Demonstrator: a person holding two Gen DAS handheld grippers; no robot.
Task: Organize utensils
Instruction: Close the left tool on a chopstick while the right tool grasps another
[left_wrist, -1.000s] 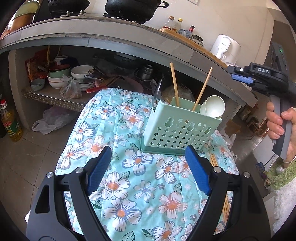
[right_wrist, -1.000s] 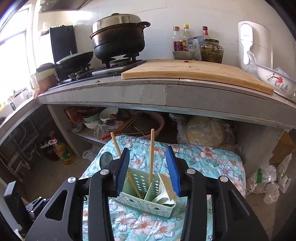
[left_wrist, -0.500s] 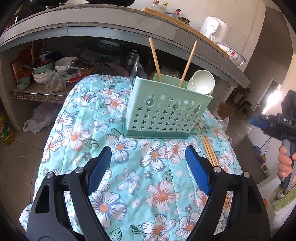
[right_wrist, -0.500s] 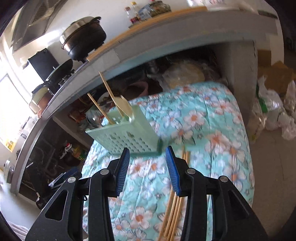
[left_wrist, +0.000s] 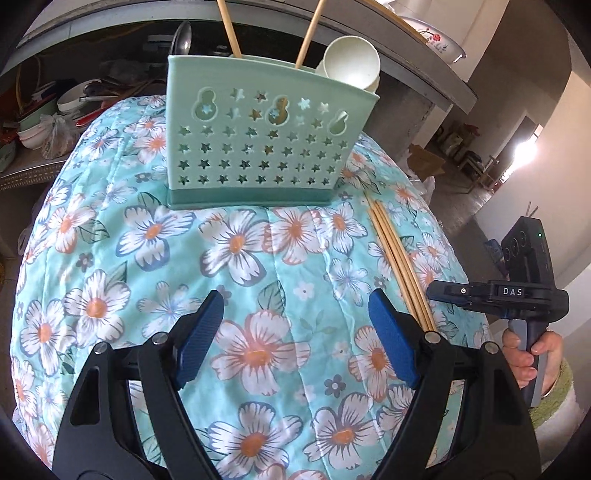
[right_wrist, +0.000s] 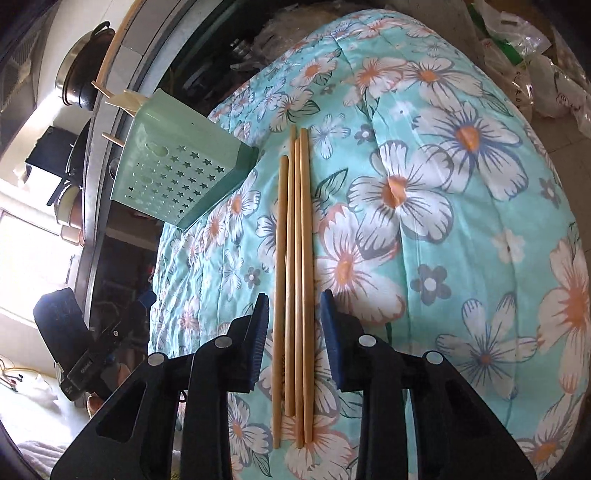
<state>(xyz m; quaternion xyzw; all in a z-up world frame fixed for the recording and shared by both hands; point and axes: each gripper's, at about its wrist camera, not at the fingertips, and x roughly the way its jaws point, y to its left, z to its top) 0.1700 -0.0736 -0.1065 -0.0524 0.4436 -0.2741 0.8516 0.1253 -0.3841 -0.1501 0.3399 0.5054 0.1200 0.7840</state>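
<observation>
A mint green utensil caddy (left_wrist: 258, 144) with star holes stands on the flowered cloth (left_wrist: 258, 277). It holds two wooden chopsticks (left_wrist: 229, 26), a white spoon (left_wrist: 351, 62) and a dark spoon. Several loose wooden chopsticks (right_wrist: 293, 280) lie side by side on the cloth, right of the caddy (right_wrist: 177, 170); they also show in the left wrist view (left_wrist: 397, 258). My right gripper (right_wrist: 293, 325) is open, its fingers either side of the loose chopsticks, just above them. My left gripper (left_wrist: 295, 332) is open and empty over the cloth in front of the caddy.
A concrete counter (left_wrist: 424, 70) runs behind the table, with a shelf of bowls and dishes (left_wrist: 48, 110) underneath. A pot (right_wrist: 81, 66) sits on the counter. Plastic bags (right_wrist: 535, 55) lie on the floor beyond the table's far edge.
My right gripper has swung down from above the caddy to the loose chopsticks and now straddles them. My left gripper has moved closer to the caddy and lower.
</observation>
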